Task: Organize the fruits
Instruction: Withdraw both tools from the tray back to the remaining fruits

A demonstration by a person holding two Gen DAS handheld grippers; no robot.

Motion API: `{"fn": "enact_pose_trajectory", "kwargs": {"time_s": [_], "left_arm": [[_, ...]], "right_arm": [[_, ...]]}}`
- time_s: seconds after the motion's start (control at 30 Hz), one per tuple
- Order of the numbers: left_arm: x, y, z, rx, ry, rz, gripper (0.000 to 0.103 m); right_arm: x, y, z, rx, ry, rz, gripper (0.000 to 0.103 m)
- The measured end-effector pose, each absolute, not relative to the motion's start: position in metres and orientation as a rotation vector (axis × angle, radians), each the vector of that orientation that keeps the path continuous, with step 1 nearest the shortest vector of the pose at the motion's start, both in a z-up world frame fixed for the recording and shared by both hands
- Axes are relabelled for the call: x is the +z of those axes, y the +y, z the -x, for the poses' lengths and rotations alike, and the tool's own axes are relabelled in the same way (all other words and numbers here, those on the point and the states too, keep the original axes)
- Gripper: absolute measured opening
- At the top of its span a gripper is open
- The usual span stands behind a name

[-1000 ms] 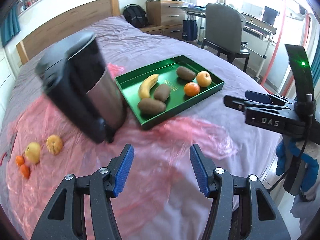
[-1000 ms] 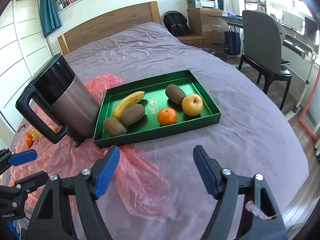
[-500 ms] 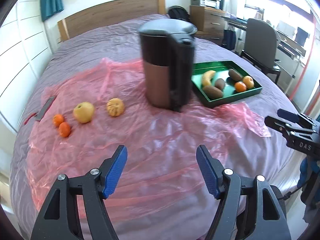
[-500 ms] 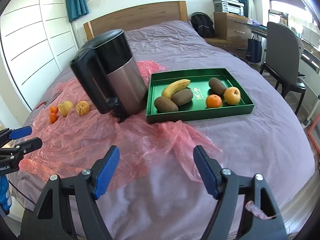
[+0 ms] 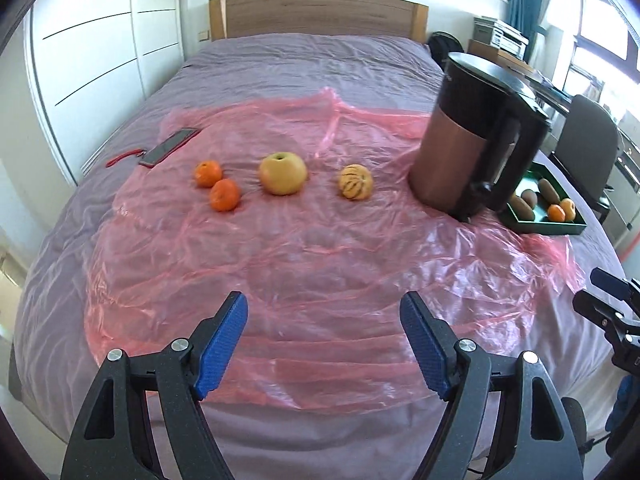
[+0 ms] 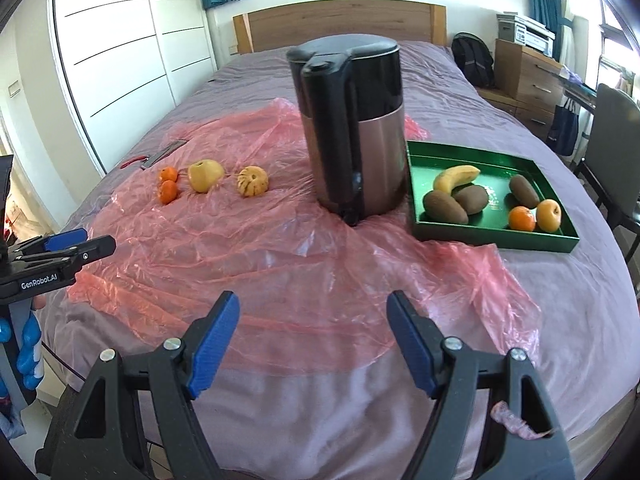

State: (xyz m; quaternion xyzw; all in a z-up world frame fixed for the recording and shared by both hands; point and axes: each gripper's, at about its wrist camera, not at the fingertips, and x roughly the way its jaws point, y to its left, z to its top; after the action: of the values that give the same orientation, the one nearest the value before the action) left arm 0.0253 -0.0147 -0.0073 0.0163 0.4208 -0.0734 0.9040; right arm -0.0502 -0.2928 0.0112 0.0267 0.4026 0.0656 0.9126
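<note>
Both grippers empty, hovering over the foot edge of the bed. Left gripper: jaws wide open, nothing between them. Right gripper: jaws wide open too.

Loose fruit sits on the pink plastic sheet, toward the left side of the bed: two tangerines touching each other, a yellow apple just beside them, then a peeled citrus a bit further right. All four are apart from the tray.

Kettle stands upright on the sheet between the loose fruit and the green tray, its base just beside the tray's left wall. The tray is near the right edge of the bed and holds a banana, three kiwis, an orange and an apple.

Phone lies at the sheet's far-left edge.
</note>
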Motion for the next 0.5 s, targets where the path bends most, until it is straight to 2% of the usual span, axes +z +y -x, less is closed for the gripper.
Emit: {"fn": "enact_pose_trajectory", "kwargs": {"time_s": [0.5], "left_arm": [[-0.048, 0.079, -0.048, 0.024, 0.918, 0.093, 0.074]], "right_arm": [[-0.021, -0.218, 0.02, 0.275, 0.909, 0.018, 0.089]]}}
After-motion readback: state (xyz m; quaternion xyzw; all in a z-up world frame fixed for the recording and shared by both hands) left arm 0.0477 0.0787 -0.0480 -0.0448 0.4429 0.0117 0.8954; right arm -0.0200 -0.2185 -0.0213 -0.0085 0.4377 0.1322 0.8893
